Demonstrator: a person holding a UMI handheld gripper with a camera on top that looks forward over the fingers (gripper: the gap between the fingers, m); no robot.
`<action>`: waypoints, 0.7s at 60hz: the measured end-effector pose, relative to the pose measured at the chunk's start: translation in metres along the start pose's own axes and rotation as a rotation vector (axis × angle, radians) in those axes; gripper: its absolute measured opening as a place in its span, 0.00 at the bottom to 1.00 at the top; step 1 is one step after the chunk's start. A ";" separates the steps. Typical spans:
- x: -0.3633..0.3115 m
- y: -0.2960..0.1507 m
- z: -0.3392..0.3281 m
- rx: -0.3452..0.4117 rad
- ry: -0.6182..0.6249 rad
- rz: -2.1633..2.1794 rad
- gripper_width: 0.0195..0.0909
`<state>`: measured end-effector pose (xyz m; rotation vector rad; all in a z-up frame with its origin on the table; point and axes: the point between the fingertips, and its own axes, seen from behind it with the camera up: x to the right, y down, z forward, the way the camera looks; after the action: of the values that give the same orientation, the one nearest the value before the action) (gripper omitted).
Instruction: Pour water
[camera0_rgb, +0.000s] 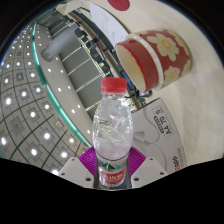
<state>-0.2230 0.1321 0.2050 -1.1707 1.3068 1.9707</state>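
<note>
Currently gripping bottle for pouring
You are pinching the water bottle (112, 128) upright between the tongs (112, 172), positioning its red cap (114, 87) below the tilted floral cup (155, 54) beyond.

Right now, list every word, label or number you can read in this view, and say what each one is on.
Water bottle, held between the gripper's fingers: red and green label, its print too small to read.
Red cup beyond the bottle: pale flower shapes only, no words.
White surface beside the bottle: a short line of dark print, too blurred to read.
Nothing else readable.
</note>
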 end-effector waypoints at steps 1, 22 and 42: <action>0.001 0.000 0.000 -0.002 0.004 -0.004 0.24; -0.032 -0.002 -0.011 -0.053 0.133 -0.440 0.24; -0.151 -0.111 -0.051 0.042 0.303 -1.425 0.24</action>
<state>-0.0411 0.1398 0.2725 -1.6898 0.2932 0.7168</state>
